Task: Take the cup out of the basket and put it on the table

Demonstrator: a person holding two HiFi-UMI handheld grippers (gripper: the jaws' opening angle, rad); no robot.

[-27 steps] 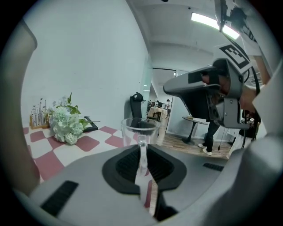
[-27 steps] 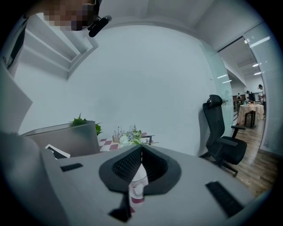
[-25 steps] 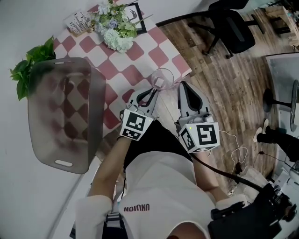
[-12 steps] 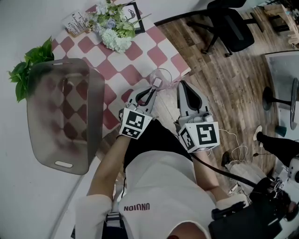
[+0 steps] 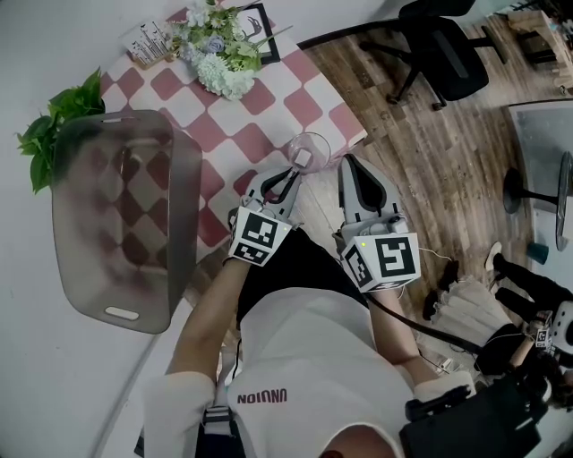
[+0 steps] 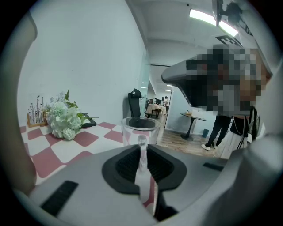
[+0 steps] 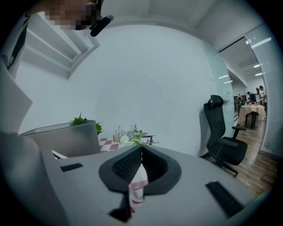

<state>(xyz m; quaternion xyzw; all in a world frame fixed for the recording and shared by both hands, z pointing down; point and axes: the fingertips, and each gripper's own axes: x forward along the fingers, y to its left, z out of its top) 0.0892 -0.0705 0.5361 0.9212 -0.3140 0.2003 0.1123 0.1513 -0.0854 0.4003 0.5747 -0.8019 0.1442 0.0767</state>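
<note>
A clear glass cup (image 5: 311, 148) stands upright on the pink-and-white checked table (image 5: 260, 103), near its front right corner. My left gripper (image 5: 296, 170) reaches it from the near side, and its jaws are shut on the cup's near wall. In the left gripper view the cup (image 6: 140, 128) rises just past the left gripper (image 6: 141, 148), with a clear strip of glass pinched between the pads. My right gripper (image 5: 351, 166) hangs beside the table's edge, shut with nothing in it; the right gripper (image 7: 141, 149) has its tips touching. The grey translucent basket (image 5: 116, 224) sits at the table's left.
White flowers (image 5: 219, 55), a small card stand (image 5: 148, 43) and a black frame (image 5: 261, 27) sit at the table's far end. A green plant (image 5: 61, 121) is behind the basket. A black office chair (image 5: 448, 54) and a person (image 5: 524, 277) are on the wooden floor at right.
Both grippers and the cup stay where they were. At the right edge of the head view a person on the floor has shifted.
</note>
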